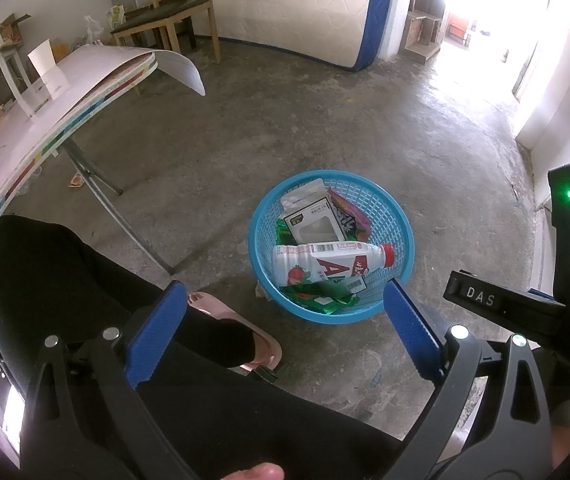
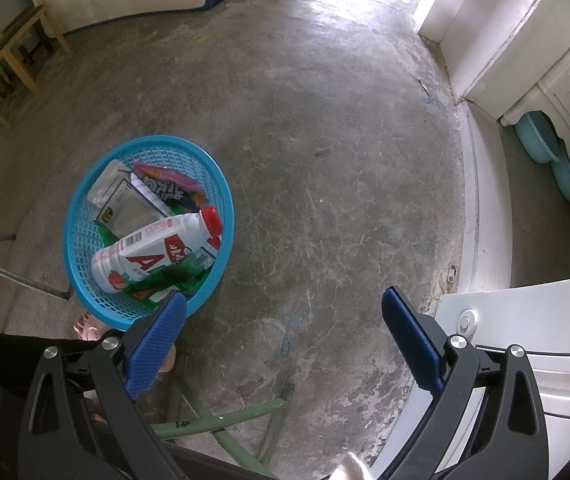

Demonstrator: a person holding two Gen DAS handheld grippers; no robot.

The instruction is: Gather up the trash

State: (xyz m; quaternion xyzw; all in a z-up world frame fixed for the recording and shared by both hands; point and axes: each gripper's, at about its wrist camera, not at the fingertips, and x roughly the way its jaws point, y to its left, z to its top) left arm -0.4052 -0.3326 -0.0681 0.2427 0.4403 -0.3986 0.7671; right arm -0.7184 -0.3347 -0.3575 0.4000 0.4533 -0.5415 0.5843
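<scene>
Bare concrete floor [image 2: 325,128] pretty much everywhere, cracked and stained, with lots of open room out toward the bright doorway. Closest in, the left hand-held gripper [image 1: 285,316] has its blue fingers spread wide with nothing between them, hanging right above the near rim of the blue basket [image 1: 399,220]. The person's black-clad leg [image 1: 65,280] and sandalled foot [image 1: 229,320] sit just left of it. The right hand-held gripper [image 2: 285,316] is spread wide too, also empty, over bare floor just right of the basket, with a white cabinet edge [image 2: 525,320] close on its right side.

The basket sits on the floor and the trash is in it: a white strawberry-drink bottle with a red cap [image 1: 325,262] lying on its side on top, a white box [image 1: 315,224], a purple snack wrapper [image 1: 351,216] and green wrappers [image 1: 325,300] underneath.

Further left, the worktop [image 1: 45,120] edge overhangs on metal legs, with a loose sheet curling off its end. Beyond that a wooden chair [image 1: 173,20] and a mattress [image 1: 293,12] leaning against the back wall.
</scene>
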